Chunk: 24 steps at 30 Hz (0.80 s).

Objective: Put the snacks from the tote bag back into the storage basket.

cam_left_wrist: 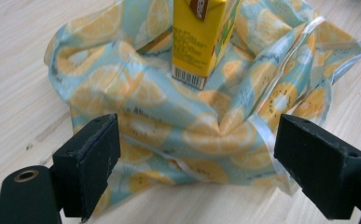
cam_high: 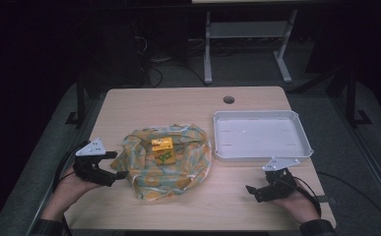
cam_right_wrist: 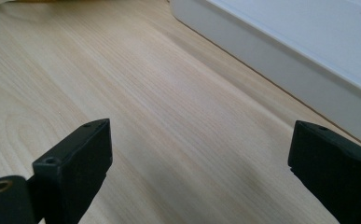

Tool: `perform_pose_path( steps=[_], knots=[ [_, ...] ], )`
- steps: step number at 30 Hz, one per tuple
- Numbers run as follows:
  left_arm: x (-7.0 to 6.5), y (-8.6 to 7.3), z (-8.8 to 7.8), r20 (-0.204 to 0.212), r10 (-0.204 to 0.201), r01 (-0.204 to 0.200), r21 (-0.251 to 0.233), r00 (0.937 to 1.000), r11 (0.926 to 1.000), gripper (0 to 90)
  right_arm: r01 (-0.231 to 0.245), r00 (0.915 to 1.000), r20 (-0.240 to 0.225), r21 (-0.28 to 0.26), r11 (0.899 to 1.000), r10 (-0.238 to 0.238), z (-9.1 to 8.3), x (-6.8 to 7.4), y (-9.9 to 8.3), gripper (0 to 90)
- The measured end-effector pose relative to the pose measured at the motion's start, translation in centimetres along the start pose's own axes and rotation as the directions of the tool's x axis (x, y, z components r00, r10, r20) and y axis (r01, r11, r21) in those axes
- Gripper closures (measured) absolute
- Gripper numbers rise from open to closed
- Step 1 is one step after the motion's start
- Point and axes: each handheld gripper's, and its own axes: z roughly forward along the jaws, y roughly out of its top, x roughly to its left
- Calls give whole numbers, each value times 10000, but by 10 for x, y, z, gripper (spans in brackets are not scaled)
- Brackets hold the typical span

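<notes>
Left fingers [cam_left_wrist: 92, 165]: spread wide, at cloth's near edge
Right fingers [cam_right_wrist: 75, 163]: spread, over bare table [cam_right_wrist: 122, 93]
Cloth [cam_high: 166, 164]: crumpled, mid-table
Carton [cam_high: 162, 150]: upright on cloth
Tray [cam_high: 262, 155]: right of cloth

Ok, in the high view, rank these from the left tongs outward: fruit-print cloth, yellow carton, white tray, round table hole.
1. Fruit-print cloth, right beside the left tongs.
2. Yellow drink carton, standing on the cloth.
3. Round table hole, far edge.
4. White plastic tray, right side.
</notes>
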Motion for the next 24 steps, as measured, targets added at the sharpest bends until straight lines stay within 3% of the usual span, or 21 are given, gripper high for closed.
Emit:
perform_pose_path(
  steps=[14,22,24],
  knots=[
    [3,28,8,292,375,-377,70,9989,9993,147,156,9999,-49,111,9998,-155,2,2,0,60],
    [5,46,16,424,884,-906,528,9952,9945,150,128,9999,-95,138,9998,-127,2,2,-1,61],
    [6,49,18,467,811,-833,470,9956,9954,161,149,9998,-101,137,9998,-148,2,1,0,61]
  ],
)
